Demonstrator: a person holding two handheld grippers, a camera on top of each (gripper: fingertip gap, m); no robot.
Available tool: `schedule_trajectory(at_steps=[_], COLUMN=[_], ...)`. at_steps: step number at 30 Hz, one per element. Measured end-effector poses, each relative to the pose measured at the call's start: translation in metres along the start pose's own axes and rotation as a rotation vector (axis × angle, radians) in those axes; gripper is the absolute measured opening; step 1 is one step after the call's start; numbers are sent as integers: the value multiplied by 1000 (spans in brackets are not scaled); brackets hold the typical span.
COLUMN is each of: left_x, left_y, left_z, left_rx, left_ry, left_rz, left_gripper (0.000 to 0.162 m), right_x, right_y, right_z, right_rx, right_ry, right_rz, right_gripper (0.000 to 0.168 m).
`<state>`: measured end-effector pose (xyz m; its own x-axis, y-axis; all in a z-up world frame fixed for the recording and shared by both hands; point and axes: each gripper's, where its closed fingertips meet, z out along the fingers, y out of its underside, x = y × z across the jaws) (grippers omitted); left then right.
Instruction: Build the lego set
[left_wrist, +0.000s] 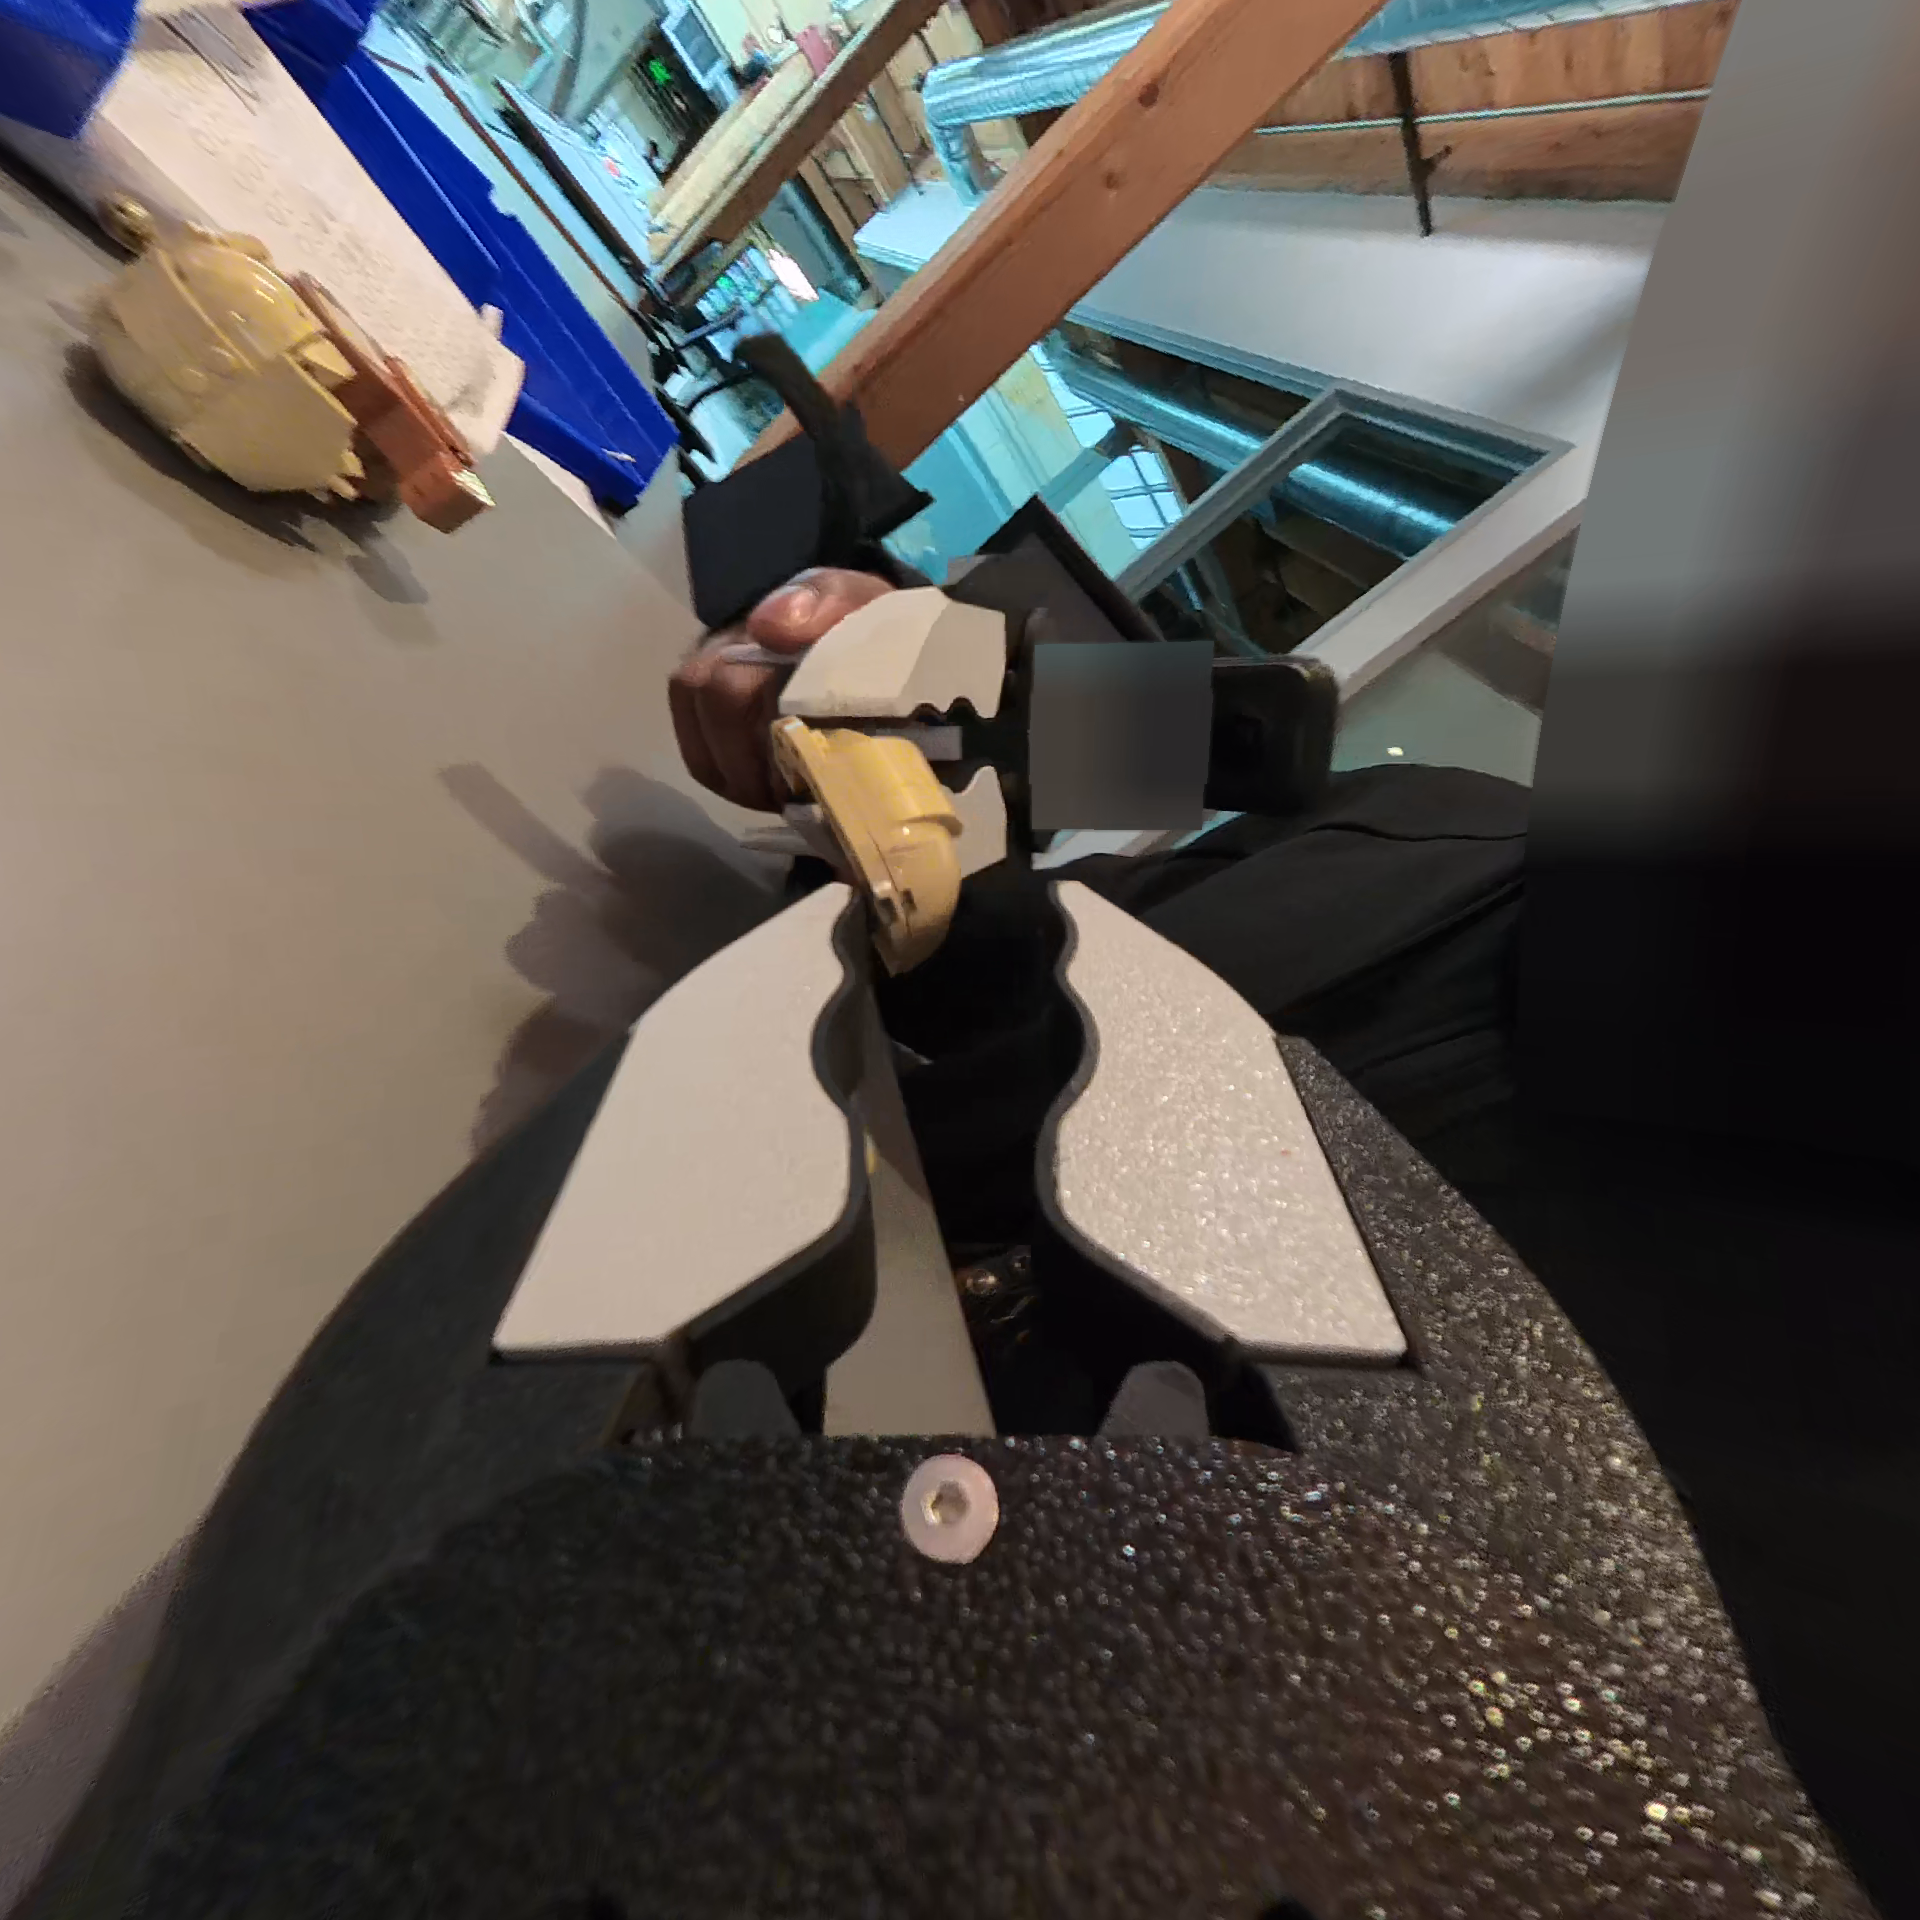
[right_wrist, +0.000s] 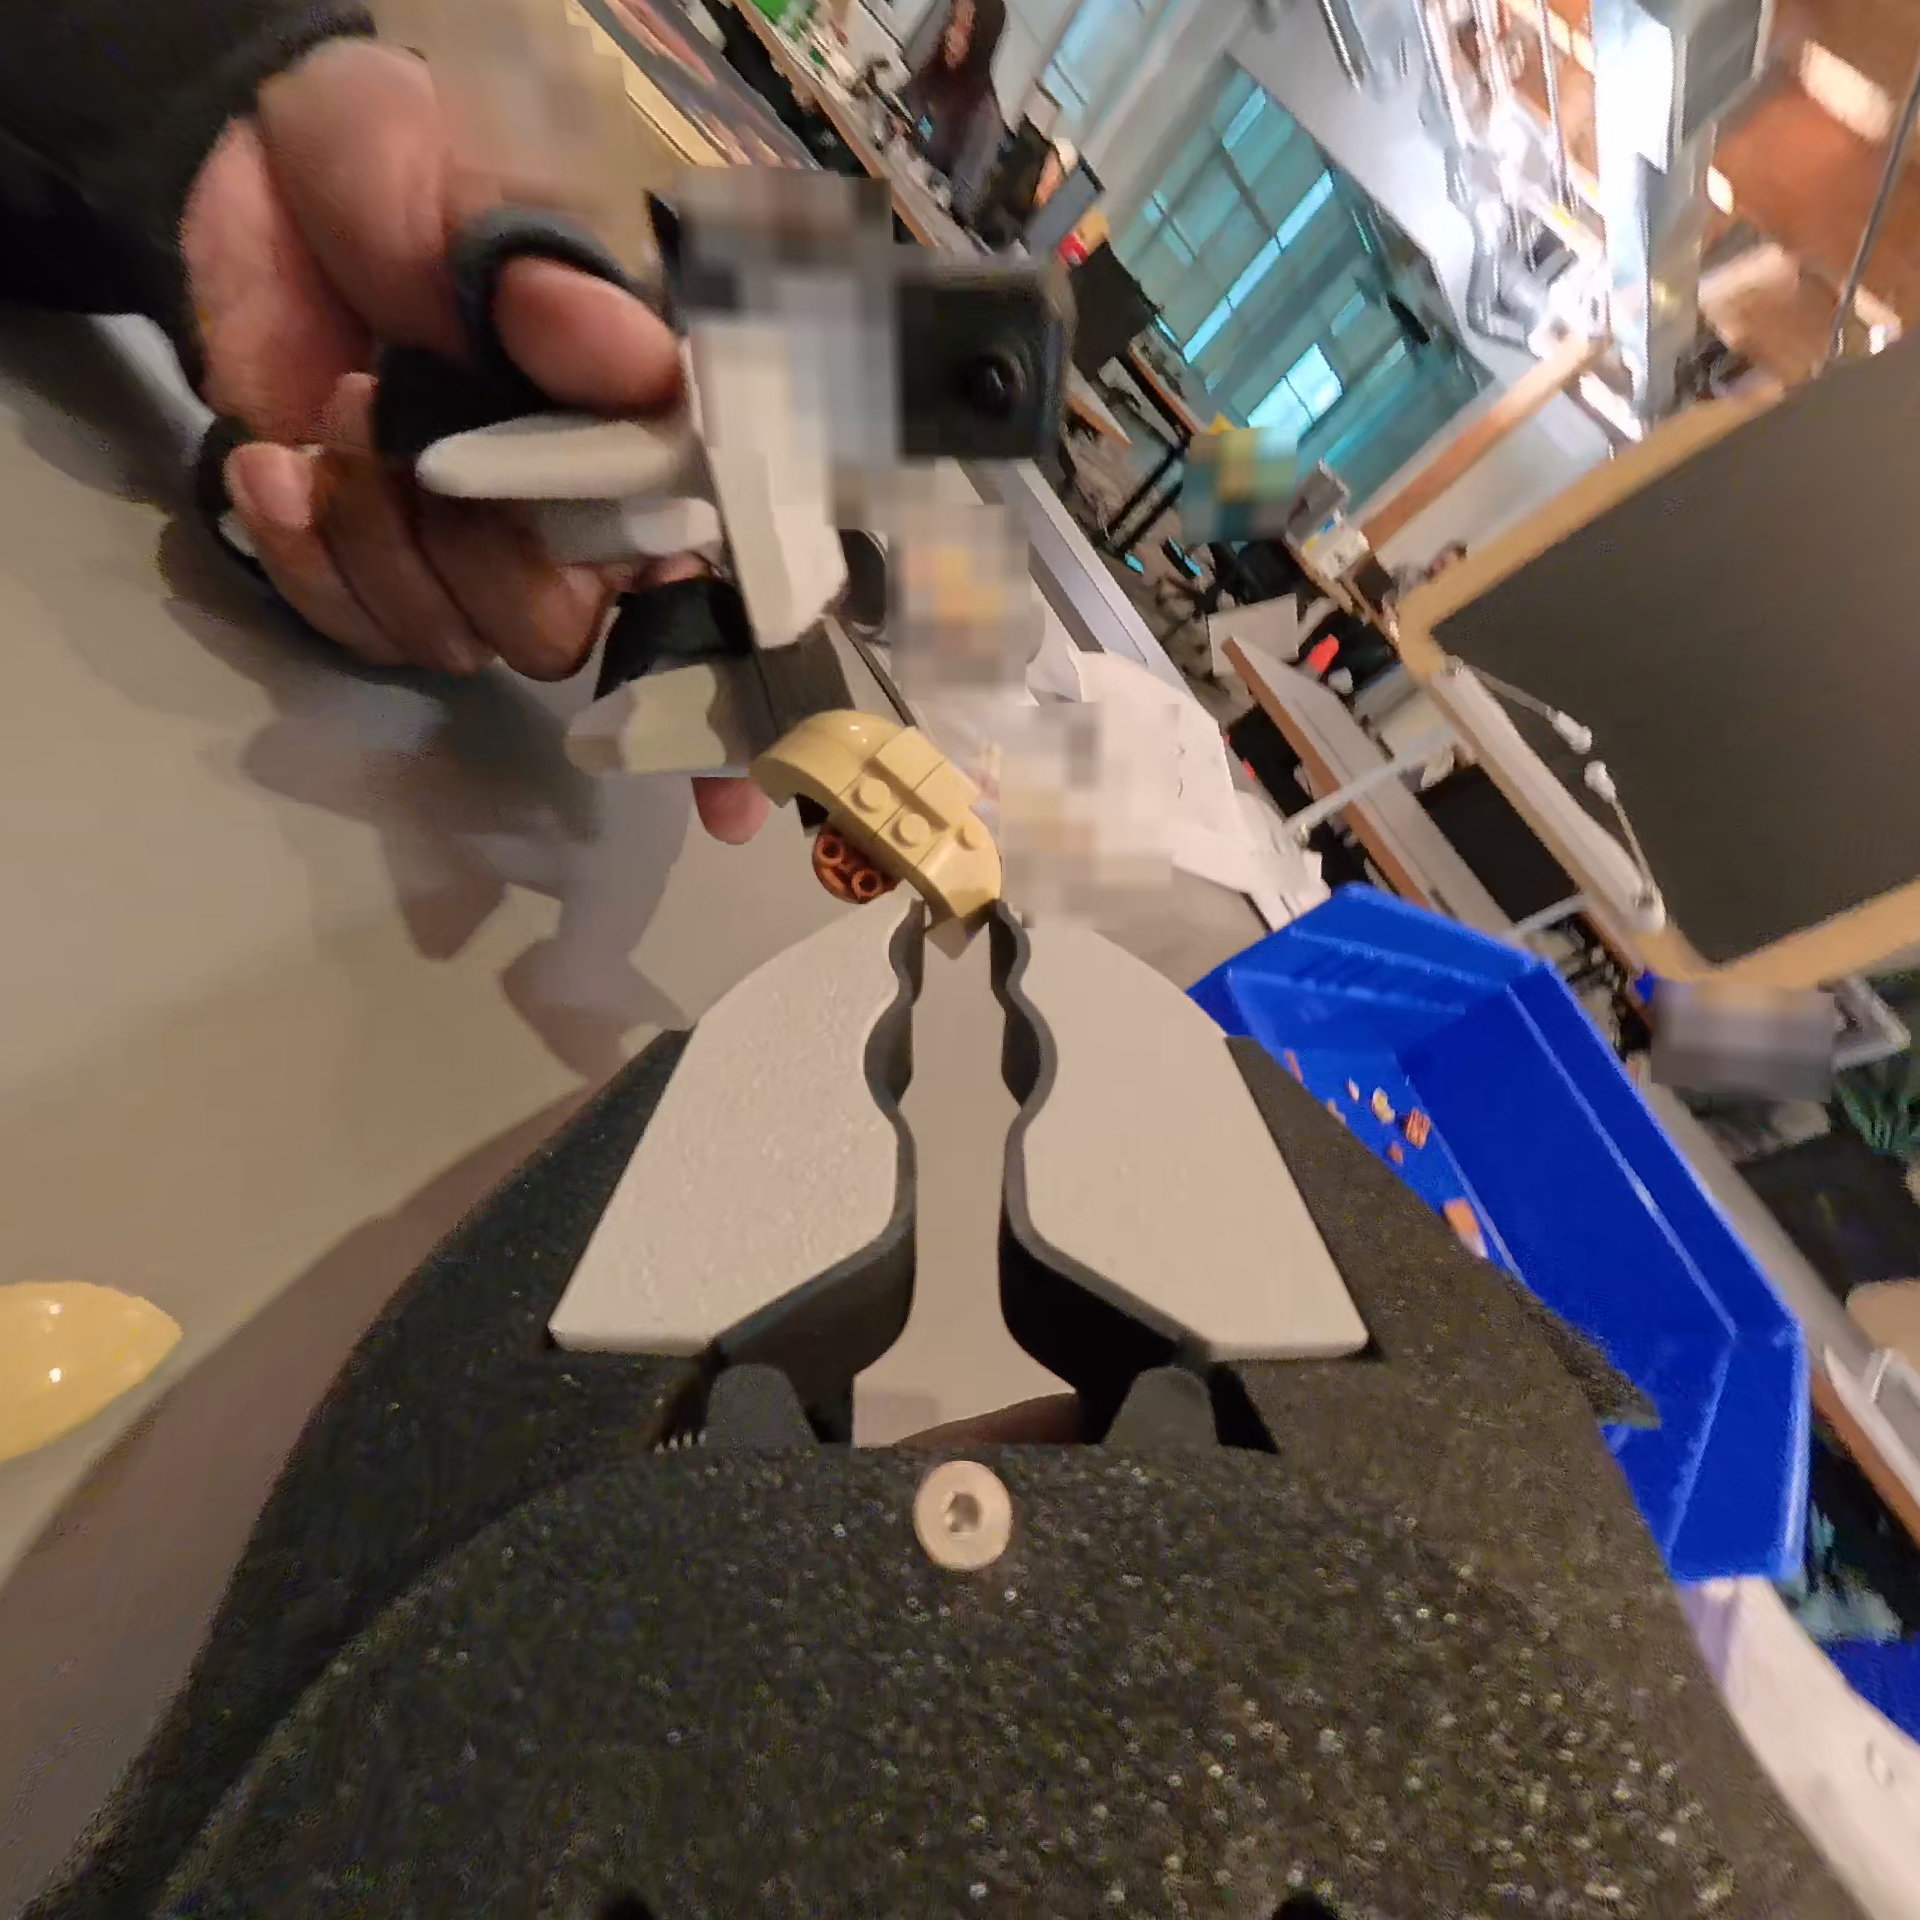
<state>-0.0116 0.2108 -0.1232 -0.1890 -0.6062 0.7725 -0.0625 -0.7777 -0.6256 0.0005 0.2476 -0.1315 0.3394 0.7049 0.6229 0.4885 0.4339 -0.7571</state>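
Note:
My right gripper (right_wrist: 958, 920) is shut on one end of a curved tan lego piece (right_wrist: 883, 810) and holds it in the air above the grey table (right_wrist: 260, 987). A small brown round part (right_wrist: 852, 871) sits under the piece. In the left wrist view the right gripper (left_wrist: 805, 764) shows ahead with the tan piece (left_wrist: 883, 821) in it. My left gripper (left_wrist: 951, 914) is open; the piece's free end touches the tip of its left finger (left_wrist: 727, 1091). A tan and brown lego assembly (left_wrist: 239, 374) lies on the table farther off.
Blue bins (left_wrist: 499, 260) stand along the table's far side; one (right_wrist: 1507, 1143) holds several small loose parts. White paper (left_wrist: 312, 208) lies by the bins. A person's hand (right_wrist: 343, 343) holds each gripper. A tan rounded shape (right_wrist: 62, 1351) is at the left edge. Only a small space, under 4 cm, lies between the two pairs of fingers. Both grippers' tips are roughly 12 cm from the tan rounded shape (right_wrist: 62, 1351).

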Motion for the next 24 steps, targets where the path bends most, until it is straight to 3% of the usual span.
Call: schedule_trajectory(at_steps=[3,7,12,19,24], left_x=[-11,-22,-26,-30,-44], left_y=[-7,-20,-15,-11,-5], left_z=[-8,-21,-17,-13,-18], left_rx=[37,87,-29,-67,-156], left_ry=[-163,-454,-634,-628,-690], left_rz=[146,496,849,890,841], left_gripper=[36,47,55,45,43], right_x=[5,2,-8,-12,-18], right_y=[9,16,13,6,22], right_z=[3,7,11,14,19], right_rx=[-79,-156,-174,-136,-178], right_ry=[58,75,31,0,-14], right_rz=[116,282,431,481,507], right_gripper=[11,11,11,9,9])
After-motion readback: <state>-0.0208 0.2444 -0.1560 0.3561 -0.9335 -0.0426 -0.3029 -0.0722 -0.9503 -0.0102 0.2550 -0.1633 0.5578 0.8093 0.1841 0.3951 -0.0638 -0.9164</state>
